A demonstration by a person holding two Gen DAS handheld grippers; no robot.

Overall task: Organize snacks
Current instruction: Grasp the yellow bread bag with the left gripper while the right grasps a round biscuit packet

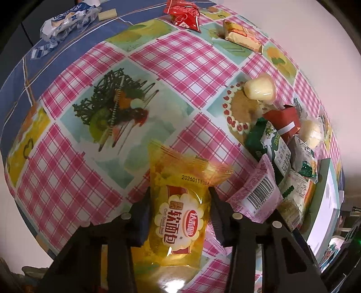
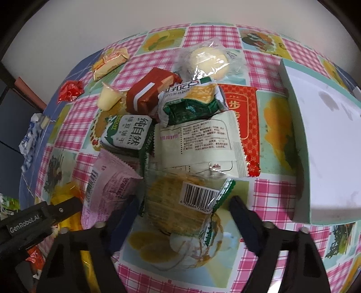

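Through the left wrist camera we see our left gripper (image 1: 180,216) clamped on a yellow bread packet (image 1: 180,202), its two dark fingers pressing the wrapper from either side above the checked tablecloth (image 1: 185,67). Only this view shows the packet's printed face and the far end of the table, where a blue-and-white wrapper (image 1: 67,20) lies on a blue cloth (image 1: 15,74) beside a red packet (image 1: 185,15) and a golden bar (image 1: 243,36). To its right the pile of snacks is seen edge-on: a pale jelly cup (image 1: 260,89), a brown-red carton (image 1: 284,121), a green-and-white biscuit packet (image 1: 273,144) and a pink packet (image 1: 259,191) with a barcode. The right wrist camera looks straight down on that same pile and shows what the left one cannot: a white box (image 2: 327,139) with a mint rim standing at the right of the table, a red flat packet (image 2: 246,117) under a cream packet (image 2: 198,144), and a round bun in clear wrap (image 2: 209,60) at the back. Our right gripper (image 2: 182,216) straddles a clear packet of round crackers (image 2: 180,205) with green ends; the left finger is against its edge, the right finger stands apart from it, so the jaws are not clamped. At the lower left of this view the left gripper shows from the side, the yellow wrapper beneath it.
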